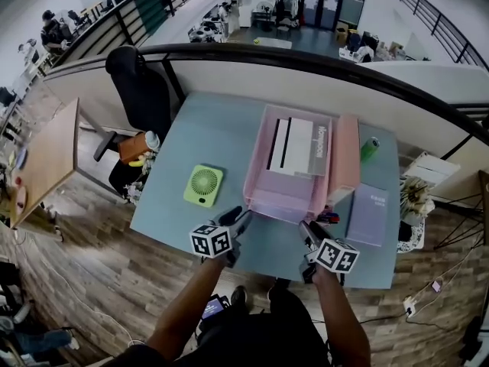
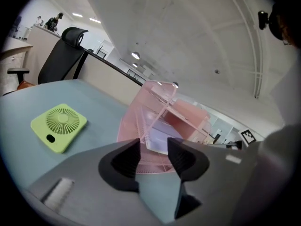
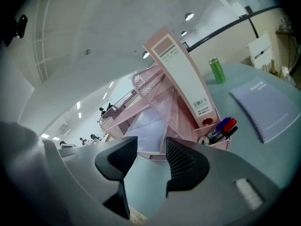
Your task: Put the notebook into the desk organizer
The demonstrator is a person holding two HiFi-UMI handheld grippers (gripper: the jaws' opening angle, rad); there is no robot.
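Observation:
A lavender spiral notebook (image 1: 368,214) lies flat on the table, right of the pink mesh desk organizer (image 1: 263,197); the right gripper view also has the notebook (image 3: 268,107) at its right edge. The organizer (image 3: 157,95) holds papers in its tray and a pink file binder (image 3: 183,79) upright on its right side. My left gripper (image 1: 244,217) hovers at the organizer's front left corner, open and empty (image 2: 154,147). My right gripper (image 1: 306,228) is in front of the organizer's right half, also open with nothing between its jaws (image 3: 151,145). Neither touches the notebook.
A green desk fan (image 1: 203,185) lies left of the organizer. A green can (image 1: 370,148) stands behind the notebook. Pens (image 3: 223,128) sit in a small cup at the organizer's front right. A black chair (image 1: 141,90) stands beyond the table's left corner.

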